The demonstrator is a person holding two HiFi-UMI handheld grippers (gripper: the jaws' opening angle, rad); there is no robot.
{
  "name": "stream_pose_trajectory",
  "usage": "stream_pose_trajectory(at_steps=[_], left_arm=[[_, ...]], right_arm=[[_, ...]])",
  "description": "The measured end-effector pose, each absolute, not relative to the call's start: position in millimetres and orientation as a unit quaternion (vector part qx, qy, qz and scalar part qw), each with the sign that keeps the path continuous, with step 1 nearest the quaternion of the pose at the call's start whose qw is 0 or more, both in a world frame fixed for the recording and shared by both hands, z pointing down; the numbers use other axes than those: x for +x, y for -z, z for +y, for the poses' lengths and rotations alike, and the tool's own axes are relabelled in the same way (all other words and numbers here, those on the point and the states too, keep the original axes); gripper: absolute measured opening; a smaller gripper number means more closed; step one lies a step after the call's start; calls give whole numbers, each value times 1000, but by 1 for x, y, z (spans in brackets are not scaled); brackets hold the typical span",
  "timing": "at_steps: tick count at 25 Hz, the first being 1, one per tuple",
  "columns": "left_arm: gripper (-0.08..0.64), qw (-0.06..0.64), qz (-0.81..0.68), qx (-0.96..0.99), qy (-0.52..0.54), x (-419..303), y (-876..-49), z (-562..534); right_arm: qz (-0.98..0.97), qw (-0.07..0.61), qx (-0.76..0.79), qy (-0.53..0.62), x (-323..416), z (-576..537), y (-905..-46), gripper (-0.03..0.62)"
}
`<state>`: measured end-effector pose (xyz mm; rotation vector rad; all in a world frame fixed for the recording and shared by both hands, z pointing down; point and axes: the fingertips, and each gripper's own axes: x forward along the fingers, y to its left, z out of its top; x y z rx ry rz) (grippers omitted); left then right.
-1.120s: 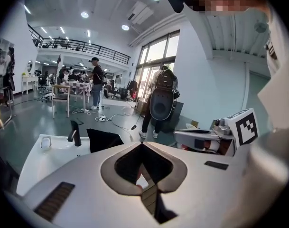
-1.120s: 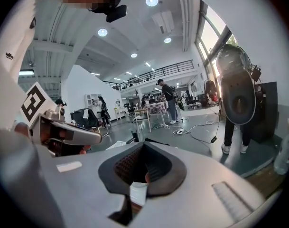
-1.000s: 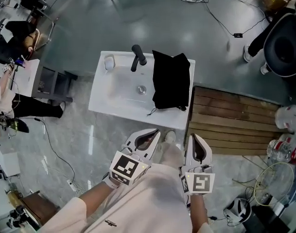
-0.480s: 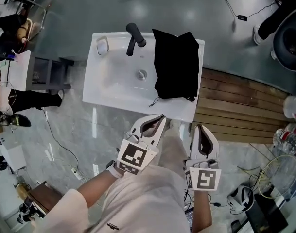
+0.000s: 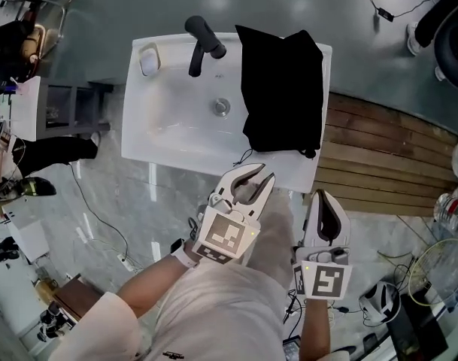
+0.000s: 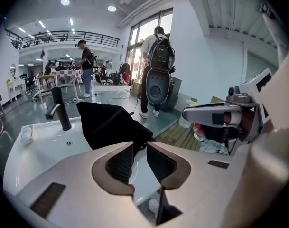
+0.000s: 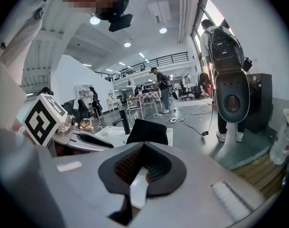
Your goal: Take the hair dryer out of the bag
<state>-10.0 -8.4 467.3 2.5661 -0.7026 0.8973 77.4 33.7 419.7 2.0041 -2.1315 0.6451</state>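
Head view looks down on the white sink (image 5: 165, 130), which is the biggest thing before me, and on the wooden slat platform (image 5: 383, 160) beside its right side. The black bag (image 5: 281, 89) lies flat on the right part of the sink, from the back edge almost to the front edge. I cannot see the hair dryer itself in any view. My left gripper (image 5: 256, 177) is over the front edge of the sink, near the lower end of the bag but apart from it. Its jaws have just been opening and now stand a little apart, with nothing between them. My right gripper (image 5: 324, 195) is in front of the sink's right corner, with its jaws closed together and holding nothing. The black faucet (image 5: 201, 40) stands at the back, left of the bag, and the small drain (image 5: 221, 106) is in front of it.
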Motion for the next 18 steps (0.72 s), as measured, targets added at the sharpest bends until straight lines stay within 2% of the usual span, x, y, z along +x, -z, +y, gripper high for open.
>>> stream_pose_trajectory(at_steps=[11,17,18], left_arm=[[247,121,-220,896,-366,0,-518,-22],[273,94,-218,891,-388,0,-538,-29],[273,90,-214,890,-392,1,-541,-30]], right_arm=[[-702,70,671,-226,80,24,-454,9],[-713,71,658,-232,74,21,-468,12],[-719,73,650,-235,71,20,-471,34]])
